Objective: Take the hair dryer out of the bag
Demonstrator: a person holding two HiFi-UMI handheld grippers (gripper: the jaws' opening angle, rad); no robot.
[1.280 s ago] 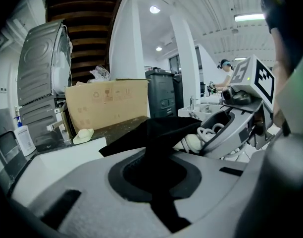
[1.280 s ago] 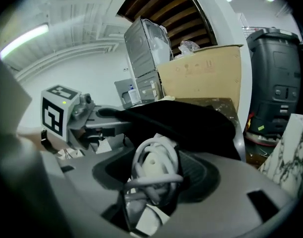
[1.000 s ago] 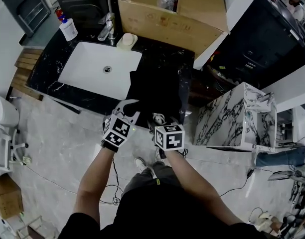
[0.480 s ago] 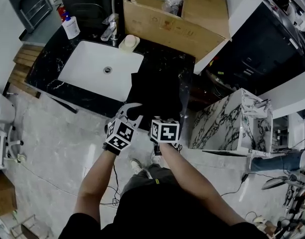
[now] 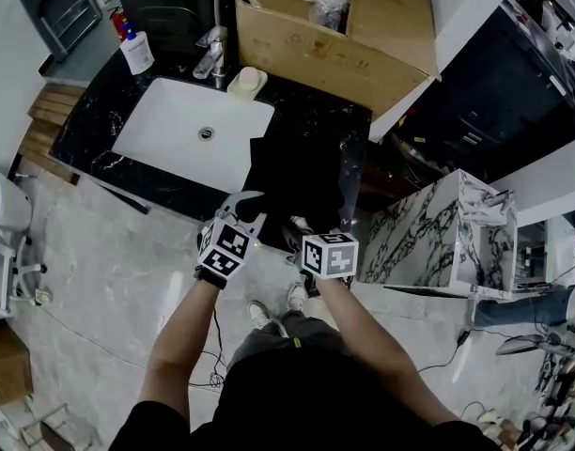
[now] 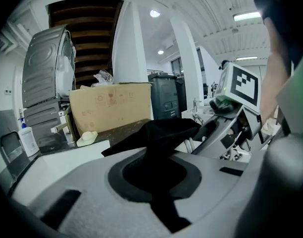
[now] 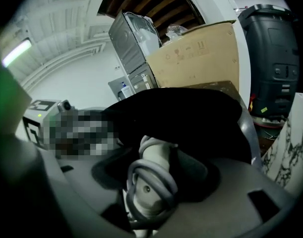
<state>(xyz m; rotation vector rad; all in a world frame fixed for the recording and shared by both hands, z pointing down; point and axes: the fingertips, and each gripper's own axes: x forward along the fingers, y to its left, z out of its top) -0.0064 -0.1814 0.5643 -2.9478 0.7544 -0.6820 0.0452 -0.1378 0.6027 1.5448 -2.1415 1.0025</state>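
A black bag (image 5: 302, 172) lies on the dark counter and hangs over its front edge. My left gripper (image 5: 242, 205) is shut on a fold of the bag (image 6: 161, 133), which it pinches at the jaws (image 6: 159, 182). My right gripper (image 5: 302, 231) is at the bag's mouth, and its jaws are closing. The grey hair dryer (image 7: 151, 182) sticks out of the bag (image 7: 191, 113) with its cord wound round the handle, and the right jaws grip that handle. A pale bit of the hair dryer (image 5: 297, 224) shows in the head view.
A white sink (image 5: 189, 134) lies left of the bag, with a faucet (image 5: 210, 59), a soap bottle (image 5: 135, 53) and a soap dish (image 5: 248, 81) behind it. A big cardboard box (image 5: 334, 36) stands at the back. A marble block (image 5: 438, 233) stands to the right.
Both grippers stay at the bag by the counter's front edge. The right gripper has shifted slightly to the right. The left still pinches the fabric.
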